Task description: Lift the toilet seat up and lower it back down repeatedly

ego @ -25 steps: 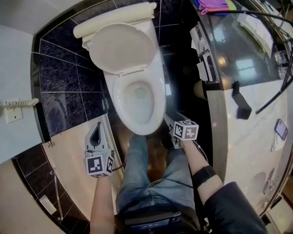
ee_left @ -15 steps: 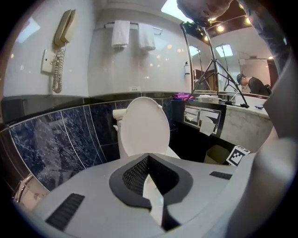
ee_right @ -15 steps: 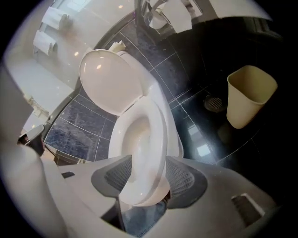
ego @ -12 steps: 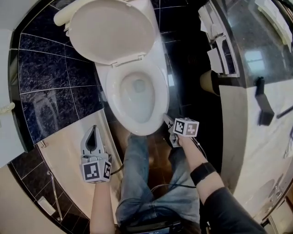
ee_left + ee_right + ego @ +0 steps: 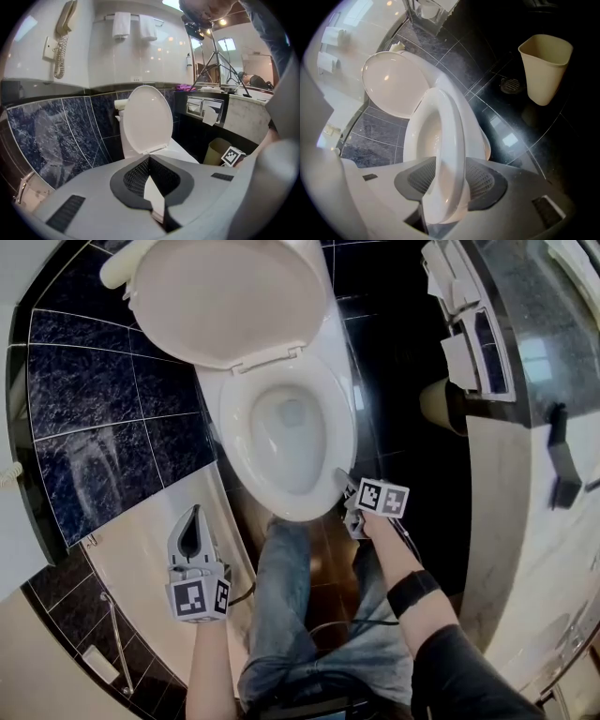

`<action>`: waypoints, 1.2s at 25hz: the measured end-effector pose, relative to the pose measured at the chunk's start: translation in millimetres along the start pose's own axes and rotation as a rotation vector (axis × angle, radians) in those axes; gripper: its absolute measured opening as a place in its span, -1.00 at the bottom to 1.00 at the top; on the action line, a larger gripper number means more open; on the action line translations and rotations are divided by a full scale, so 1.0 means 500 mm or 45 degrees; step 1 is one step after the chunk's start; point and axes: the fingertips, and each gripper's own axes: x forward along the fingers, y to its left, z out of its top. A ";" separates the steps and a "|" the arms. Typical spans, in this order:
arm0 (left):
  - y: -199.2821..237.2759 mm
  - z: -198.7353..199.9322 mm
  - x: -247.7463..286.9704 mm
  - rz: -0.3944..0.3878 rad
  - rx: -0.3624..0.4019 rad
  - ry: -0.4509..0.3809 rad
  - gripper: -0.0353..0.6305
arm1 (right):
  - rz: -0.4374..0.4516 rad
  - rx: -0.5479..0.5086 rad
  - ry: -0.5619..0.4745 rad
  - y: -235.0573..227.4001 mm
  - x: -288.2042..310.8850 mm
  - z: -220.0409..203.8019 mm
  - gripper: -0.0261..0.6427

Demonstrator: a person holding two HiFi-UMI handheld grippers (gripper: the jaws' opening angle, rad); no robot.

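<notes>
Head view: the toilet seat [image 5: 236, 442] lies flat on the bowl [image 5: 286, 460], with the lid [image 5: 220, 296] tipped up behind it. The right gripper [image 5: 345, 486] sits at the seat's front rim, toward the picture's right. The left gripper [image 5: 196, 512] hangs well apart from the toilet, over a cream stone surface [image 5: 141, 563] beside dark blue veined tiles [image 5: 94, 381]. Open dark floor [image 5: 394, 427] runs from the bowl's right side to a pale bin [image 5: 441, 404]. Left gripper view: its dark ribbed pads meet at the tips with nothing between them, and the smooth oval lid stands upright ahead. Right gripper view: the seat's glossy, rounded white rim runs edge-on between the two mesh-textured pads, which have just been closing and press it from both sides. Beyond it lie polished black floor, a round drain [image 5: 510, 85] and the tapered bin.
</notes>
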 end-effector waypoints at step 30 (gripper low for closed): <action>-0.063 0.015 -0.057 -0.090 -0.019 0.062 -0.89 | 0.028 0.142 0.047 0.123 -0.135 0.054 -0.54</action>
